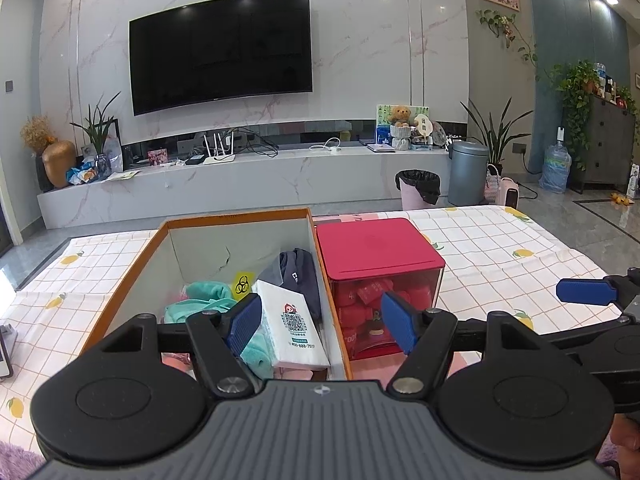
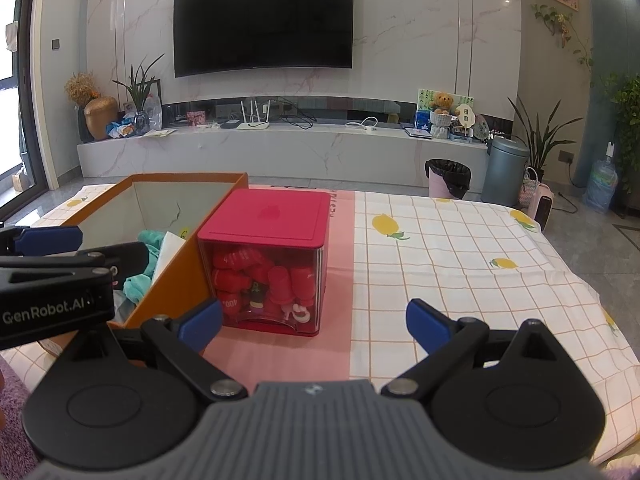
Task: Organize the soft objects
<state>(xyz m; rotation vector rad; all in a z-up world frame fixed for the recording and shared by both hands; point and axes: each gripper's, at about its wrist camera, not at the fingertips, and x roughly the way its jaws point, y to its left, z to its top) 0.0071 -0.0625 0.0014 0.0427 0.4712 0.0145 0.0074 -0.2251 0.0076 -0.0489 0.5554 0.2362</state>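
The left gripper [image 1: 322, 322] is hovering over the orange box [image 1: 334, 320], jaws standing wide and gripping nothing. The right gripper [image 2: 314, 326] is waiting near the red-lidded container [image 2: 268, 256], jaws likewise gaping empty.

A table under a white checked cloth [image 2: 460, 264] printed with lemons carries everything. Straight ahead of the left claw [image 1: 322, 322] an orange-edged cardboard box [image 1: 132, 280] sits on it, touching the red-lidded clear box [image 2: 272, 256] on a pink strip [image 2: 288, 356], left of the right claw [image 2: 314, 326].
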